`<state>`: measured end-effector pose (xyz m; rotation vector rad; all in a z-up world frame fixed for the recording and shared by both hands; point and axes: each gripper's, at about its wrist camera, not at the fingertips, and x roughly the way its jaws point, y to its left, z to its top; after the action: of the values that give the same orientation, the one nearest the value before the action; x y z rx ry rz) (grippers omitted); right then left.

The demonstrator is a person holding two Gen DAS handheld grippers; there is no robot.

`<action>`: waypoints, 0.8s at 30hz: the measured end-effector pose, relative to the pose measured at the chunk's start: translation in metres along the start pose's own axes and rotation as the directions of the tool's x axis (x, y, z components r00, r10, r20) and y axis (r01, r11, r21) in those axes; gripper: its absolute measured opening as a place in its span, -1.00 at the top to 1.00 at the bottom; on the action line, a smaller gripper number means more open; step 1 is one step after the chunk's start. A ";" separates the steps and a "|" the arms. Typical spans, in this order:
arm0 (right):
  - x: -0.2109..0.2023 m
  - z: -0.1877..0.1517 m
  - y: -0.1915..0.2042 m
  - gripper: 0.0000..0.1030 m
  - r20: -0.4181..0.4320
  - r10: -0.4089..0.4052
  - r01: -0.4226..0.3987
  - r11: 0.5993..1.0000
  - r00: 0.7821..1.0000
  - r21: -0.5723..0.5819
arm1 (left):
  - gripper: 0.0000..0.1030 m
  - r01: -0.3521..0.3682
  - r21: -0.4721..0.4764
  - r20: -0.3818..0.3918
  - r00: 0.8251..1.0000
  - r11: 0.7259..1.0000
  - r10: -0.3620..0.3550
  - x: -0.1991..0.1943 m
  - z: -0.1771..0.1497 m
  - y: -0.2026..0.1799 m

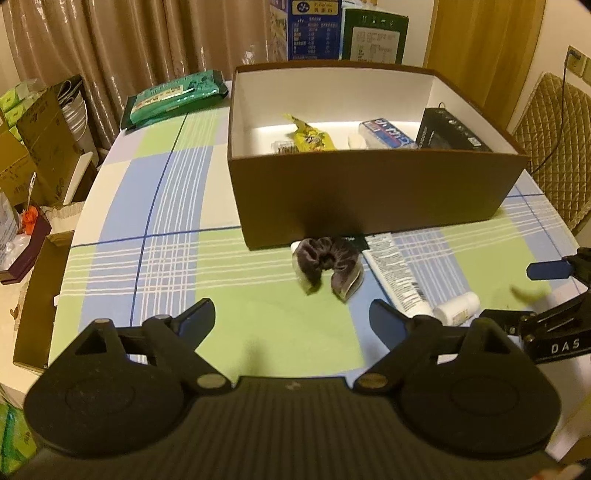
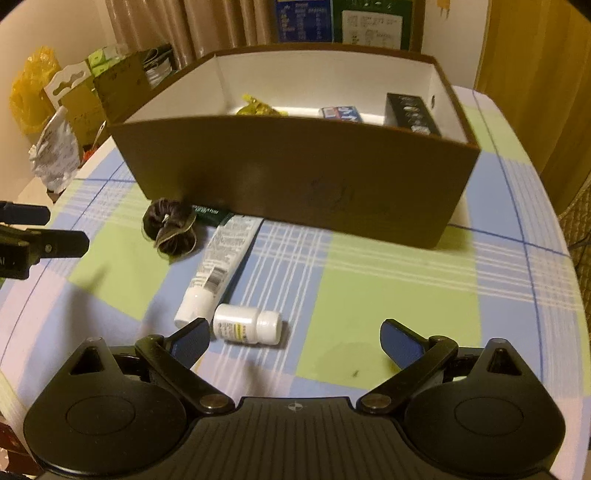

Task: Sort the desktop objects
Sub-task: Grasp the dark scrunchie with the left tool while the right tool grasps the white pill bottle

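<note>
A brown box with white inside walls stands on the checked tablecloth and holds a yellow packet, a blue-and-white carton and a black carton. In front of it lie a dark scrunchie, a white tube and a small white bottle. My left gripper hangs open over the cloth, short of the scrunchie. My right gripper is open too, the small white bottle lying just by its left finger. The scrunchie and tube lie further off.
A green wipes pack lies at the table's far left corner. Printed cartons stand behind the box before curtains. Cardboard boxes and bags crowd the floor to the left. A quilted chair stands to the right.
</note>
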<state>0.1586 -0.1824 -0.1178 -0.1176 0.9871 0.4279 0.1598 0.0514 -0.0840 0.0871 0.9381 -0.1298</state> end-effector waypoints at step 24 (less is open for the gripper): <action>0.039 -0.008 0.017 0.46 -0.001 -0.002 0.002 0.999 1.000 -0.054 | -0.68 0.089 0.064 -0.040 0.995 0.994 -0.086 0.046 0.008 0.000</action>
<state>0.1644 -0.1572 -0.1529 -0.1677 0.9770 0.4525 0.1926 0.0472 -0.1163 0.1093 0.9748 -0.2409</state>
